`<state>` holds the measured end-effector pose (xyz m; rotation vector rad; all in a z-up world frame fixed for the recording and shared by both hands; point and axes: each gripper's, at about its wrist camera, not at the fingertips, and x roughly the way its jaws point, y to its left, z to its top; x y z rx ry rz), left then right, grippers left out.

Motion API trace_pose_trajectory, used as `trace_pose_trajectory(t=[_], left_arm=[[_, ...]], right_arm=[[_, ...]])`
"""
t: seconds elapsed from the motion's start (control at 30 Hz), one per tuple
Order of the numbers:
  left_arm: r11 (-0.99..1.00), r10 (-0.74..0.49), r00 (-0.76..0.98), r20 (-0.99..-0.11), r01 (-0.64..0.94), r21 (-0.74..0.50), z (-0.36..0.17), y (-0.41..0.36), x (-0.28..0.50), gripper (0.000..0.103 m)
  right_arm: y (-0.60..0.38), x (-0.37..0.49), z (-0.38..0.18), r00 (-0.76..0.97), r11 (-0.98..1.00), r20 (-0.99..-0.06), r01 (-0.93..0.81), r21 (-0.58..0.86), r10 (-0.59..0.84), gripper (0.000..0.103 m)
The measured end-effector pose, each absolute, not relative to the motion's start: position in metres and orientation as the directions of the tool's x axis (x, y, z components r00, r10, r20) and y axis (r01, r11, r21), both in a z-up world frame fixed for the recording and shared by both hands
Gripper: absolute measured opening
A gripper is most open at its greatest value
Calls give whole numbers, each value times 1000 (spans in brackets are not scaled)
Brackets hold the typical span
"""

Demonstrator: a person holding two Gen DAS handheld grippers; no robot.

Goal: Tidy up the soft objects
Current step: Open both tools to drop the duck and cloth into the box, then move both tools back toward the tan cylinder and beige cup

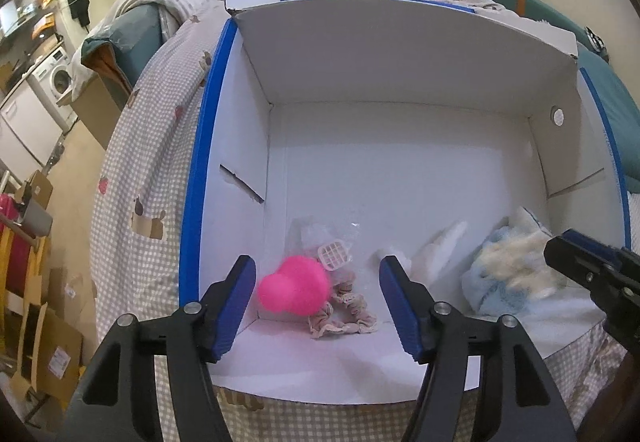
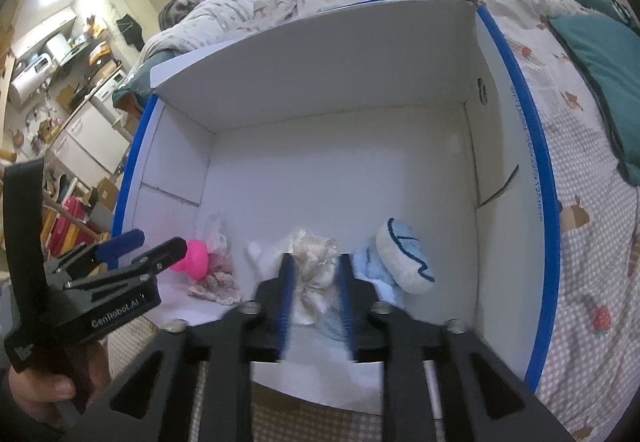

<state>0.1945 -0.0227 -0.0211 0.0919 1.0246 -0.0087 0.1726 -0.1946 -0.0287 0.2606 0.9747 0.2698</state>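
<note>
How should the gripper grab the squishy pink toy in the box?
Grip the pink toy across its narrow waist, between the small lobe and the big one. Come from the open front of the white box with the left gripper, already open and lined up. Stay left; the scrunchie touches its right side.

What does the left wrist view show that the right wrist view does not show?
Only the left wrist view shows a small white grid piece in clear plastic behind the pink toy. Only the right wrist view shows a white-and-blue plush at the box's right, and the right gripper around a cream fluffy item. Both show the white box, the pink toy, a ruffled pink scrunchie and the open left gripper.
</note>
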Motion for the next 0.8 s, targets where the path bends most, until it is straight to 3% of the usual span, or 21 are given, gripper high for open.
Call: trace_pose_trajectory(t=[0.03,0.07,0.27,0.8], left_arm=[[996,35,520,-854,50,71,-21,-23,195,61],[996,34,520,-854,50,71,-20,-24,194,61],[996,40,520,-853,46,75,-20,-23,193,61],[997,53,550,-834,17,74,-8,-15,185,61]], right_arm=[[-196,172,-27,543,938,-772,-97,333,330,78],[-198,171,-25,560,937,-761,-94,336,328,92],[-202,170,-21,587,941,-749,-73,329,307,103],[-201,165,-15,606,937,-727,-93,337,322,103]])
